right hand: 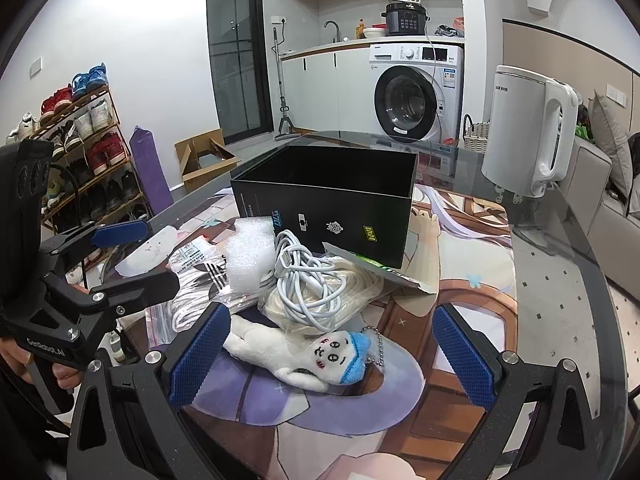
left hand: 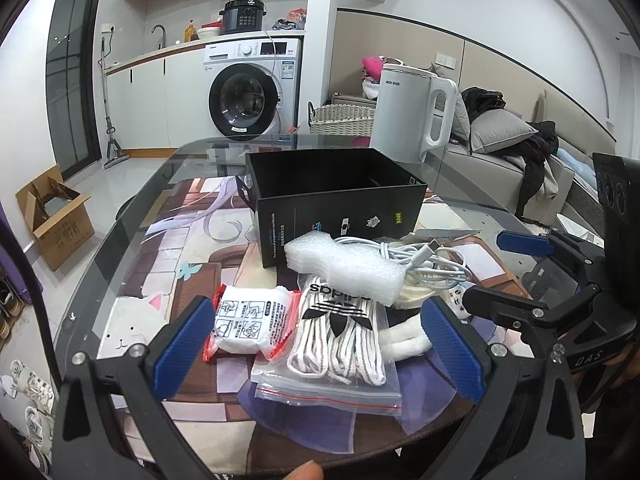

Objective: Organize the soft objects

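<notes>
One box [left hand: 340, 196]; two grippers (both open) [left hand: 320, 344] [right hand: 332, 352].

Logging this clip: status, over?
Left gripper open, right gripper open, both empty. Soft items piled before black box. Plush toy nearest right. Nothing blocking.

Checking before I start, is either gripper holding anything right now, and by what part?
Nothing is held. The left gripper and right gripper are both open, above the bag of laces and the plush toy.
</notes>
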`<state>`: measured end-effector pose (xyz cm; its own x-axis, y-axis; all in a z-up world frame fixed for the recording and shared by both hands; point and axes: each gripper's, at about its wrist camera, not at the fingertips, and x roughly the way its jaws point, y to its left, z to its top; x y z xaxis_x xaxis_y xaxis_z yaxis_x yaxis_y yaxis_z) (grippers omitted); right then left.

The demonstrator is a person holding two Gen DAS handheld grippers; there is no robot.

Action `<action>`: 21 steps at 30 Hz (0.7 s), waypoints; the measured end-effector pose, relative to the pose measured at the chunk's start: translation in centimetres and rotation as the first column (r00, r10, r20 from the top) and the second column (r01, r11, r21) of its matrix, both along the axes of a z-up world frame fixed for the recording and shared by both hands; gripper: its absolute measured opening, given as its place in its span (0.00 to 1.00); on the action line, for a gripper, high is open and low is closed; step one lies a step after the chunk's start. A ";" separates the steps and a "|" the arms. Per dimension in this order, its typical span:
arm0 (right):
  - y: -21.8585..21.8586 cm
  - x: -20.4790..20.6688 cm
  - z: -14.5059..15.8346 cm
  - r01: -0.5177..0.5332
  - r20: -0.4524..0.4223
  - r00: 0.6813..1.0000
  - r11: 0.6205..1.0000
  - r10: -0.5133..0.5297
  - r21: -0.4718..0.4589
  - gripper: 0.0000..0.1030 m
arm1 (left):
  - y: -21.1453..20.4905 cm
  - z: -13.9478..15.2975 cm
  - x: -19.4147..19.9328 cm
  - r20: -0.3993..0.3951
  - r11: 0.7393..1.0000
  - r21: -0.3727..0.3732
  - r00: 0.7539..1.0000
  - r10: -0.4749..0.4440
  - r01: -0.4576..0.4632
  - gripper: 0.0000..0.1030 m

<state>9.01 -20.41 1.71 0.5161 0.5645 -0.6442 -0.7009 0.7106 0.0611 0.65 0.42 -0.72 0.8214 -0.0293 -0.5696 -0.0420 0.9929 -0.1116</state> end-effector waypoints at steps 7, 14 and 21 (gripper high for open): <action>-0.1 0.1 -0.1 0.002 -0.005 1.000 1.000 -0.002 0.003 1.00 | -0.3 -0.1 0.2 -0.006 1.000 0.017 1.000 -0.004 0.004 1.00; -0.2 0.1 -0.1 0.005 -0.007 1.000 1.000 -0.005 0.000 1.00 | -0.1 -0.1 0.4 -0.017 1.000 0.025 1.000 -0.002 0.002 1.00; -0.3 0.3 -0.2 0.011 -0.012 1.000 1.000 -0.011 0.001 1.00 | 0.1 -0.4 0.4 -0.037 0.999 0.034 0.999 0.003 -0.001 1.00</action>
